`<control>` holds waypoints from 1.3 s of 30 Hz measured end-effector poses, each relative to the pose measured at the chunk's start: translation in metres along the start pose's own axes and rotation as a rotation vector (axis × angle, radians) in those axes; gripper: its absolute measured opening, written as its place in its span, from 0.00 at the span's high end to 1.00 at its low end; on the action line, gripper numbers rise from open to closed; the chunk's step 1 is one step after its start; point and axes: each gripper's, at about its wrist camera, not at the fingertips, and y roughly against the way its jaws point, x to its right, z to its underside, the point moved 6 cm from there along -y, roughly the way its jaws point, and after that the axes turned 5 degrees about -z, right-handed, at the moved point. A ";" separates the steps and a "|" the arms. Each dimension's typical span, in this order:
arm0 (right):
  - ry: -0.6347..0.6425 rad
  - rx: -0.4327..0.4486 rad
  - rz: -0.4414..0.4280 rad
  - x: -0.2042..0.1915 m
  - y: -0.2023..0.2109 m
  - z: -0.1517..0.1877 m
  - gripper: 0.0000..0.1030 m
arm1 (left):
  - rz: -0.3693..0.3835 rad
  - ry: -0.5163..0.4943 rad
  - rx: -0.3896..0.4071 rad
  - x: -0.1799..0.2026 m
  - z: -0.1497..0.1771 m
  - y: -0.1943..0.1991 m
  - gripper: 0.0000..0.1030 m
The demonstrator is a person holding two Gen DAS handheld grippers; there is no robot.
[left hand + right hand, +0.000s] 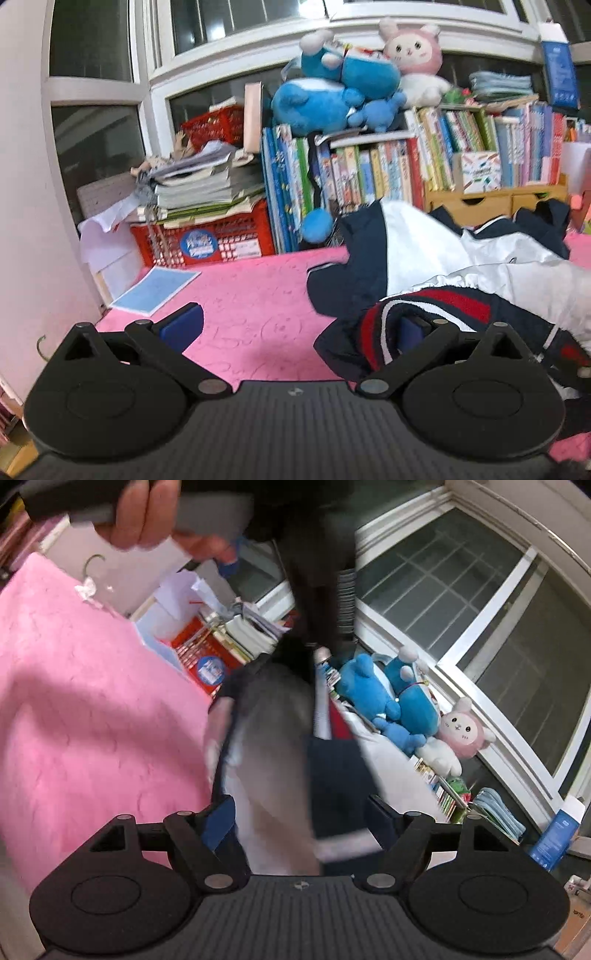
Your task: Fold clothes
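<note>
A navy, white and red jacket (424,258) lies crumpled on the pink cover (251,295) at the right in the left wrist view. My left gripper (295,325) is open wide; its right finger (410,332) sits under the jacket's red-striped cuff, its left finger (184,325) is bare over the cover. In the right wrist view my right gripper (301,819) is open with blurred white and navy jacket cloth (277,768) between its fingers. The person's hand and the other gripper's handle (147,513) show at the top.
Behind the bed stand rows of books (388,170), red crates (207,236) with stacked papers, blue and pink plush toys (332,92), a wooden drawer box (495,203) and windows. A blue sheet (155,290) lies on the cover's left edge.
</note>
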 end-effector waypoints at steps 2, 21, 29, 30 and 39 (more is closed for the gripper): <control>-0.028 -0.002 0.058 0.005 -0.014 -0.006 0.27 | -0.002 0.004 -0.003 -0.002 0.003 0.000 0.00; -0.113 -0.066 0.151 0.040 -0.026 0.020 0.44 | -0.018 0.047 -0.024 -0.023 0.018 -0.001 0.00; -0.211 -0.125 0.134 0.103 0.007 0.053 0.63 | 0.021 -0.050 -0.034 -0.002 0.044 0.000 0.00; -0.223 -0.117 0.110 0.107 0.012 0.048 0.66 | -0.006 -0.117 0.002 0.006 0.047 0.007 0.00; -0.282 0.001 0.040 0.149 0.045 -0.007 0.87 | 0.025 -0.437 0.247 0.078 0.060 0.063 0.00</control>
